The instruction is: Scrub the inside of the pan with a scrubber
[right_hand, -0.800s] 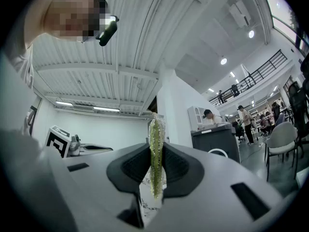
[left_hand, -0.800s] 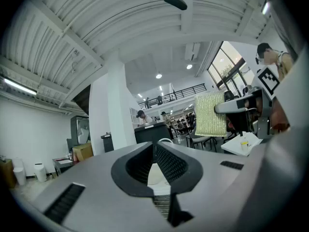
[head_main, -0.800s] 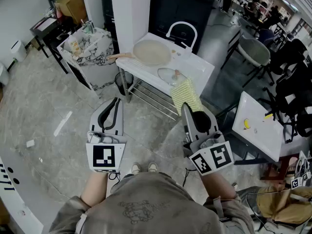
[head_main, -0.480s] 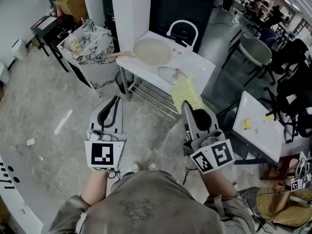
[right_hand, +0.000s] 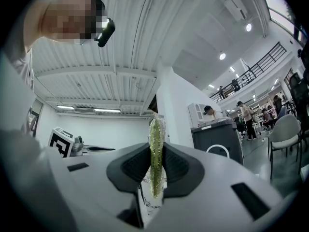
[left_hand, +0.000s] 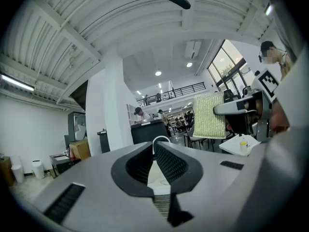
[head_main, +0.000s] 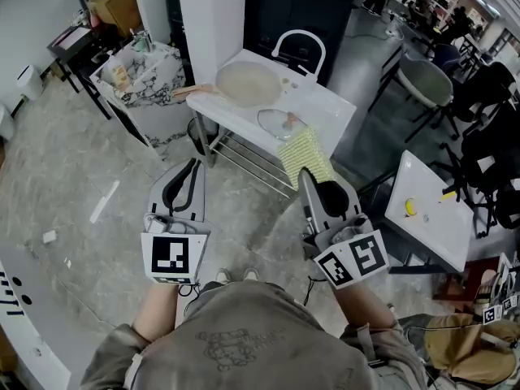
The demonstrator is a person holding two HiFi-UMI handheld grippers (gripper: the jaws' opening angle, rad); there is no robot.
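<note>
A beige pan with a wooden handle lies on the white table, next to a glass lid. My right gripper is held in front of the table, shut on a yellow-green scrubber that sticks out ahead of it. In the right gripper view the scrubber stands edge-on, pinched between the pads of the right gripper. My left gripper hangs to the left over the floor, shut and empty. In the left gripper view the left gripper shows its jaws together, and the scrubber is at the right.
A marble-patterned stand with bottles is left of the table. A wire rack and a dark bin sit under it. Behind are a black cabinet and a white chair back. A small white table stands at right.
The table and pan sit slightly further left and higher in the head view. Both grippers keep the same pose, the right one still gripping the scrubber.
</note>
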